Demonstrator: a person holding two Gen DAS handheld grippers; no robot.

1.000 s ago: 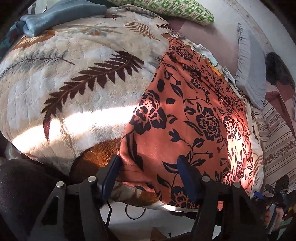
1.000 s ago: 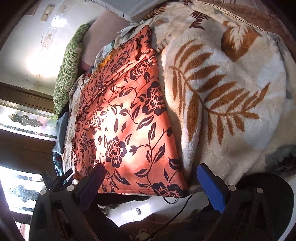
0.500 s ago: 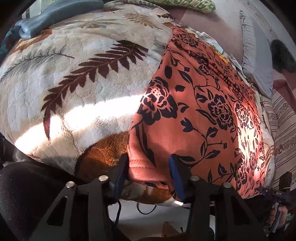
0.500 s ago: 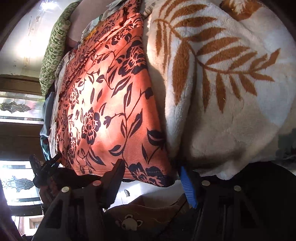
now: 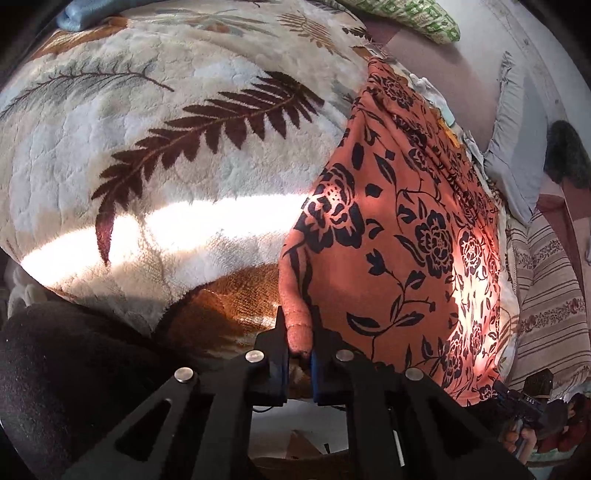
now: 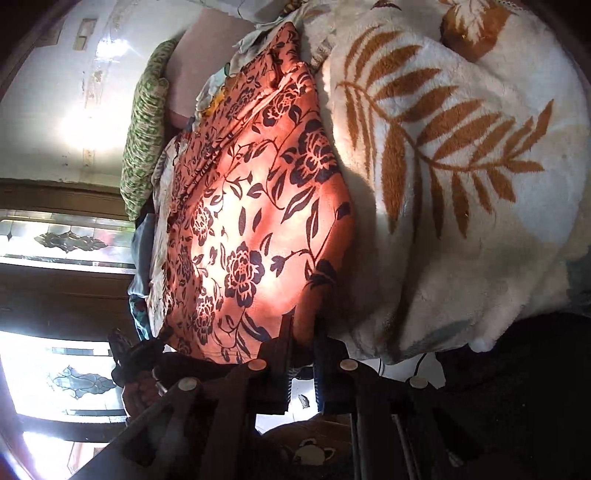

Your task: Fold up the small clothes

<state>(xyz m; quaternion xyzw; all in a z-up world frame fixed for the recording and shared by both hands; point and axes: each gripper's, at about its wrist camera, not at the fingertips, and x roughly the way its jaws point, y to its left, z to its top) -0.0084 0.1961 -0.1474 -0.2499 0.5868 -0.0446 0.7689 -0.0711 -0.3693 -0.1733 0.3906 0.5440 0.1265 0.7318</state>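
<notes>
Left tool [image 5: 299, 354] and right tool [image 6: 304, 354]: black slotted frames; silver screws; blue pads [image 5: 316, 365]; black sleeves.

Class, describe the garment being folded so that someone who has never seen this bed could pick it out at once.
Start at the cream fleece blanket with brown fern leaves covering the bed. Lying on it, with its near edge pinched at two corners by the left claw and right claw, is the orange cloth. Only it carries black roses and vines; the pillow beyond is green.

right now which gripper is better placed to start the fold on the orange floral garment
Neither clearly: the left gripper and right gripper have both just closed on near corners of the orange floral garment, so lifting together looks best.
</notes>
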